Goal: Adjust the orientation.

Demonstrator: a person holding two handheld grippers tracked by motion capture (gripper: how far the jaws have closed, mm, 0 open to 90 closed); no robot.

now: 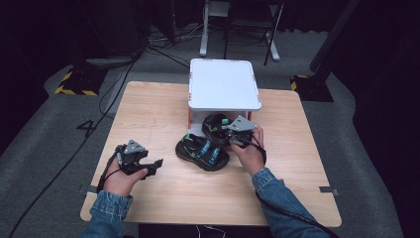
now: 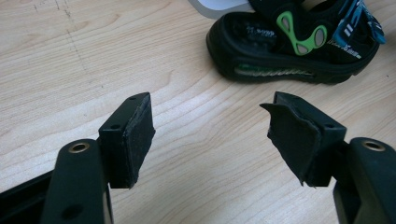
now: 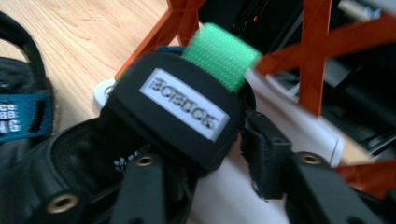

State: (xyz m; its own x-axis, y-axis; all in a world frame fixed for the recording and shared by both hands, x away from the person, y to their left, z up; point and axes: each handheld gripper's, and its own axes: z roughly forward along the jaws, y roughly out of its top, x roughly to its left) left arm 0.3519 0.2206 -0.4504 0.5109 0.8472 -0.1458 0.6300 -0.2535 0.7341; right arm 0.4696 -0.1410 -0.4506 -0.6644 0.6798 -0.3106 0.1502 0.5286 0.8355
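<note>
Resting left hand-held gripper [image 1: 157, 162] beside sandal [image 1: 202, 152]

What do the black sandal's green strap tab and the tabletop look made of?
Green strap tab: likely hook-and-loop fabric; its surface looks fuzzy and woven, matte. Tabletop: wood or wood-look laminate, judging by the pale grain lines and smooth finish.

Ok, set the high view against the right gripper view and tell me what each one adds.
The high view alone gives the whole wooden table, the white shelf top, both hands, and the left tongs idle, away from the shoes. The right gripper view alone gives the second sandal's heel strap with its white label, a green fastening strip and orange shelf struts. Both show the near sandal and the right tongs at the second sandal.
</note>
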